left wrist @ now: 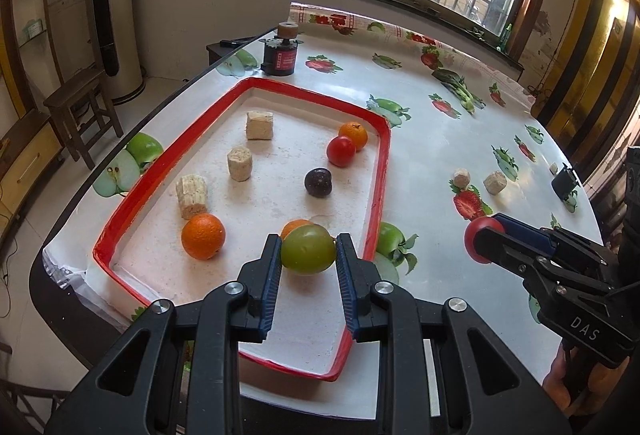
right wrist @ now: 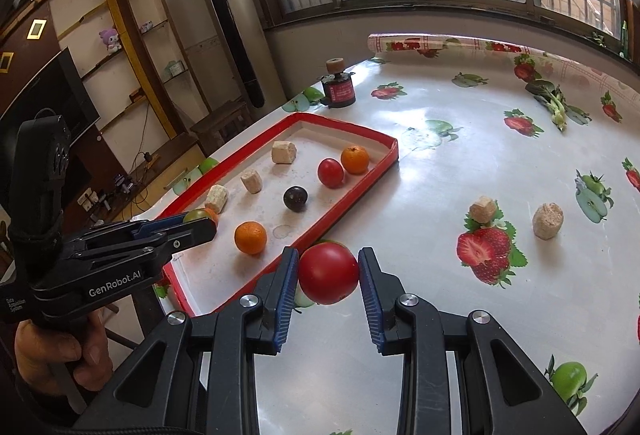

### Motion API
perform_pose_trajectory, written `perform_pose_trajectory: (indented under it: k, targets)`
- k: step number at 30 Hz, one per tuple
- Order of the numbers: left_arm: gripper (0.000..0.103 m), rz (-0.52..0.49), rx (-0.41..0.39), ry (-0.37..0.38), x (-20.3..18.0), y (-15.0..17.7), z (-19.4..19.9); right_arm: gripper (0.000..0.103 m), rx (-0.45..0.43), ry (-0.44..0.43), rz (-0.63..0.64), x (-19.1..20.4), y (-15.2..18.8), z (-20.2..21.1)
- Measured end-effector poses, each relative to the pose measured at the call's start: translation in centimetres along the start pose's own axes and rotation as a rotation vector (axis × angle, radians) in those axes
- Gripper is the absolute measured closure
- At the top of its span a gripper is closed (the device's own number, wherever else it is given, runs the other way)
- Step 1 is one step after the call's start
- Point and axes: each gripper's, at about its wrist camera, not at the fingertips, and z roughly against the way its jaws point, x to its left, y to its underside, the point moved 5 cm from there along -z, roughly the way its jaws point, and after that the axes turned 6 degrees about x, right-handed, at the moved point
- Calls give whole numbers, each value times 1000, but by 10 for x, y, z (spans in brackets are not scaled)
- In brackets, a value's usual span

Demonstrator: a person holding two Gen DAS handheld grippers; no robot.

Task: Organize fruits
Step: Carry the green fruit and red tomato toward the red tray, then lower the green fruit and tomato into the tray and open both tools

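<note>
Left claw [left wrist: 308, 251] pinches the green fruit [left wrist: 308, 249] over the near part of the tray [left wrist: 382, 187]; the red rim runs just right of the claw, with bare tray floor ahead. A small orange [left wrist: 295, 226] sits right behind the fruit, a bigger orange [left wrist: 203, 236] to the claw's left, and a plum [left wrist: 318, 182] and tomato [left wrist: 341, 151] further ahead. Right claw [right wrist: 328, 273] pinches a red tomato [right wrist: 328, 274] over the bench [right wrist: 420, 171], just outside the tray's right rim [right wrist: 340, 209]. Open bench lies ahead and right of it, with two beige blocks [right wrist: 548, 221] well off to the right. Both claws point forward, tilted down, the left one held level over the tray's near-left corner.
</note>
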Motion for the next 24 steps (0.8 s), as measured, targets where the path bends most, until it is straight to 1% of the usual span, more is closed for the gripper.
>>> perform_pose_trajectory:
  k: [15,24]
  targets:
    - [78,91,1,-54,58,7,4,72,35,-45,30,25,-11,-29]
    - [78,133,18,-82,89,13,2,72,43,-54,34,31,-23,-44]
